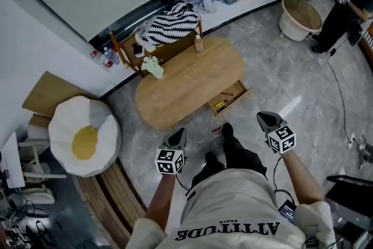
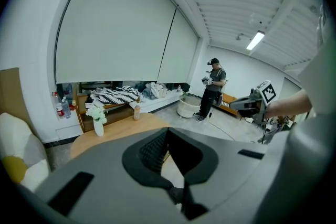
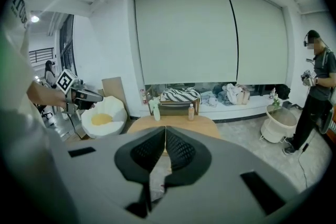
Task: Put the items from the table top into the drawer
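An oval wooden table (image 1: 192,81) carries a vase of white flowers (image 1: 152,66) and a small orange bottle (image 1: 199,42) along its far edge. Its drawer (image 1: 228,97) stands pulled out on the near right side, with yellow items inside. A small red thing (image 1: 216,130) lies on the floor before the table. My left gripper (image 1: 179,134) and right gripper (image 1: 265,118) hang in the air short of the table, both shut and empty. The left gripper view shows the vase (image 2: 98,120), the bottle (image 2: 137,112) and the right gripper (image 2: 247,105); the right gripper view shows the vase (image 3: 155,109) and the bottle (image 3: 191,112).
A white and yellow beanbag (image 1: 84,134) sits left of the table. Behind the table stands a wooden bench with a striped cloth (image 1: 170,25). A round tub (image 1: 300,17) and a person (image 1: 344,6) are at the far right, with a cable (image 1: 341,102) across the floor.
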A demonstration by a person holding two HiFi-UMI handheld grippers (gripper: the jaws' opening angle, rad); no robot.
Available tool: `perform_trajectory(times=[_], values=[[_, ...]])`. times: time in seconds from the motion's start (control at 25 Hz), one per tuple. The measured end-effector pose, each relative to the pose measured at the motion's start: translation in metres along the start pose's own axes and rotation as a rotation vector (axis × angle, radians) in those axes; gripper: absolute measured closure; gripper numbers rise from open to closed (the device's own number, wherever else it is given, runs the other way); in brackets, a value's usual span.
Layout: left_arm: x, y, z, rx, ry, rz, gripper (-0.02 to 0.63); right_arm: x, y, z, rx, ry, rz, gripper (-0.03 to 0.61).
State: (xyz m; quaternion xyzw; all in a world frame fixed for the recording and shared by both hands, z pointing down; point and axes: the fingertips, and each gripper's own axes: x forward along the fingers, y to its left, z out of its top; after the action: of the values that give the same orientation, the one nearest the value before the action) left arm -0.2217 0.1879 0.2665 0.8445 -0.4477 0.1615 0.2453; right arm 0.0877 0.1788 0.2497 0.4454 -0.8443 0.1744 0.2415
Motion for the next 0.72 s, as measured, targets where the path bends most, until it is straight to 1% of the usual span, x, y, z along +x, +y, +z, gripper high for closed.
perform_trajectory(times=[0.24, 0.48, 0.72], values=[[-0.014, -0.032, 0.010, 0.041, -0.026, -0.041, 0.594, -0.050, 0.004, -0.006, -0.010, -0.031, -0.040, 0.558], [-0.022, -0.065, 0.026, 0.041, -0.071, -0.029, 0.594, -0.088, -0.013, -0.002, -0.024, -0.068, -0.048, 0.558], [-0.030, -0.094, 0.044, 0.045, -0.120, 0.001, 0.594, -0.113, -0.037, 0.004, -0.020, -0.104, -0.036, 0.558]])
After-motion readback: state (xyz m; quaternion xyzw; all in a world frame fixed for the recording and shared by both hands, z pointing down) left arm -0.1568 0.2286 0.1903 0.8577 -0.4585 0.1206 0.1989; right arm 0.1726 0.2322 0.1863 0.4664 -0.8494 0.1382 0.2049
